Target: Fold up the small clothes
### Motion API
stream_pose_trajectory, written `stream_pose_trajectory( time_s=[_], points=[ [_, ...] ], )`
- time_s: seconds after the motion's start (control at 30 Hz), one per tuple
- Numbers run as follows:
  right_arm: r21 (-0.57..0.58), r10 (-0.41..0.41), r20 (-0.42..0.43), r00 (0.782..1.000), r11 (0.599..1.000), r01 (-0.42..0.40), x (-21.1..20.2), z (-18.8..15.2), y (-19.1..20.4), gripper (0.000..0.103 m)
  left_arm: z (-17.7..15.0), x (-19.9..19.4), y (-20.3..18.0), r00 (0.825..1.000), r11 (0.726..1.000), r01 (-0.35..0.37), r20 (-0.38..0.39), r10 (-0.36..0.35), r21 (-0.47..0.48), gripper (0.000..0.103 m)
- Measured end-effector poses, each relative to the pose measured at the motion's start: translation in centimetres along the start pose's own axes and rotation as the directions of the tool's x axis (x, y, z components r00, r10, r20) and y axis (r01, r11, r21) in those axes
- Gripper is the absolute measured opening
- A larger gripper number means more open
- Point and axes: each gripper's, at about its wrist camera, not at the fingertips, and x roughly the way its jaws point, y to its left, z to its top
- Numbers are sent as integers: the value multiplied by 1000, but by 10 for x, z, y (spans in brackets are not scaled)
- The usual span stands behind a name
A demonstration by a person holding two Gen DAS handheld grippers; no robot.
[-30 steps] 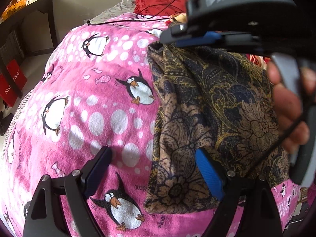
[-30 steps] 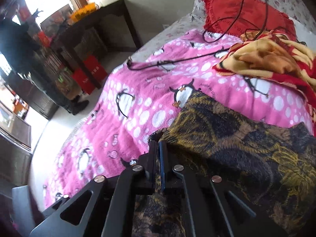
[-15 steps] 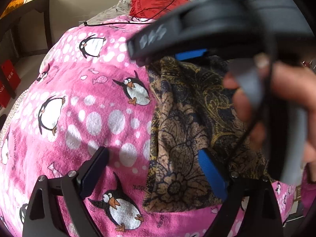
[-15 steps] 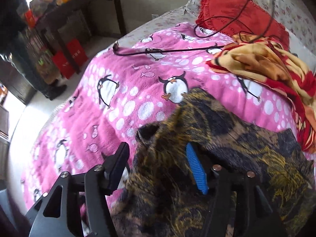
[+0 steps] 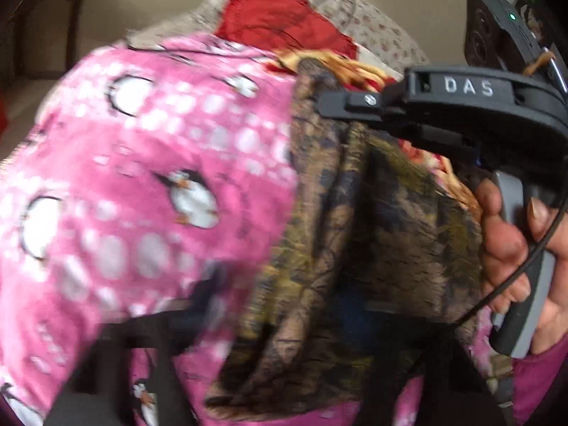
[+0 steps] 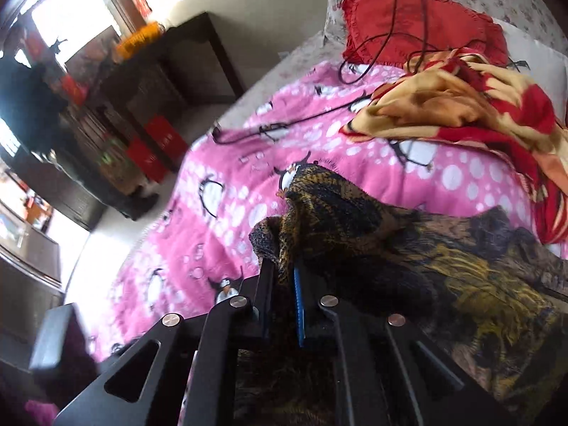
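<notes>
A dark cloth with a gold and brown flower pattern (image 5: 390,230) lies on a pink penguin blanket (image 5: 159,177). My left gripper (image 5: 284,305) sits at the cloth's near edge, heavily blurred. Its jaws are closing, and bunched cloth fills the gap between them. My right gripper (image 6: 284,266) is shut on the cloth's (image 6: 461,266) far left corner, which pokes up between the pads and is raised off the blanket (image 6: 230,195). The left wrist view shows the right gripper (image 5: 326,106) at the top right, held by a hand (image 5: 504,248), with the cloth hanging from it in long folds.
A crumpled yellow and red blanket (image 6: 461,106) lies beyond the cloth, and a red frilled cushion (image 6: 408,25) sits by the pillows. A black cable (image 6: 301,124) crosses the pink blanket. Off the bed's left side are a dark desk (image 6: 177,71) and red boxes (image 6: 152,142).
The right gripper opened, then shut again on the cloth's far corner and lifted it. The left jaws, wide open before, have drawn in around the near edge. The flat cloth now hangs in folds.
</notes>
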Motion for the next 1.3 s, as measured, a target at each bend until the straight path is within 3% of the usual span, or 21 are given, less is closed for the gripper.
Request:
stream_pose_trajectory(
  time_s=[0.1,0.13,0.17,0.23,0.37,0.43,0.5,0.53,0.6,0.63,0.73,0.77,0.83,0.9,1.1,1.3],
  points=[
    [-4,18,-46,999,1000,-19,3,-1,-2,8,-3,-3,-16,1000,999,7,13,-8,51,24],
    [-8,8,-58,998,1000,-8,4,0,-1,18,-5,-5,-22,1000,997,5,20,-6,72,24],
    [-14,-14,-63,998,1000,13,5,0,0,34,-6,-7,-26,1000,996,4,24,-6,93,23],
    [-27,-44,-56,997,999,42,6,3,6,49,-9,-10,-31,1000,994,0,29,-3,106,23],
    [-74,-85,-123,989,994,76,27,7,20,58,-9,-8,-37,1000,995,7,23,-9,96,23],
    [-124,-141,-170,975,985,121,45,6,26,58,-9,-7,-39,1000,995,3,24,-6,97,23],
    [-161,-212,-157,965,969,187,50,2,27,35,-9,-7,-41,999,994,-36,18,35,100,26],
    [-139,-193,-128,973,975,175,44,1,24,12,-11,-8,-42,999,994,-54,12,53,96,33],
    [-103,-140,-87,986,986,131,29,-4,15,8,-14,-9,-36,995,992,-99,1,100,76,79],
    [-101,-132,-75,988,987,124,22,-6,12,7,-16,-9,-33,993,990,-121,10,120,69,86],
    [-73,-88,-63,994,994,84,1,-10,-3,6,-22,-8,-34,991,988,-131,35,129,78,88],
    [-64,-79,-62,995,995,75,-3,-10,-6,6,-22,-4,-39,992,988,-130,19,128,89,87],
    [-49,-68,-45,997,997,66,-13,-11,-15,6,-25,-2,-50,994,987,-112,4,112,114,72],
    [-44,-78,-30,997,996,76,-24,-13,-19,6,-25,2,-64,994,984,-99,-39,106,151,14],
    [-79,-105,21,994,991,106,-79,-21,-41,5,-23,-12,-129,999,973,25,-25,-20,230,13],
    [-108,-221,56,974,968,226,-147,-31,-86,5,-27,2,-231,989,916,144,-75,-125,375,13]
  ],
)
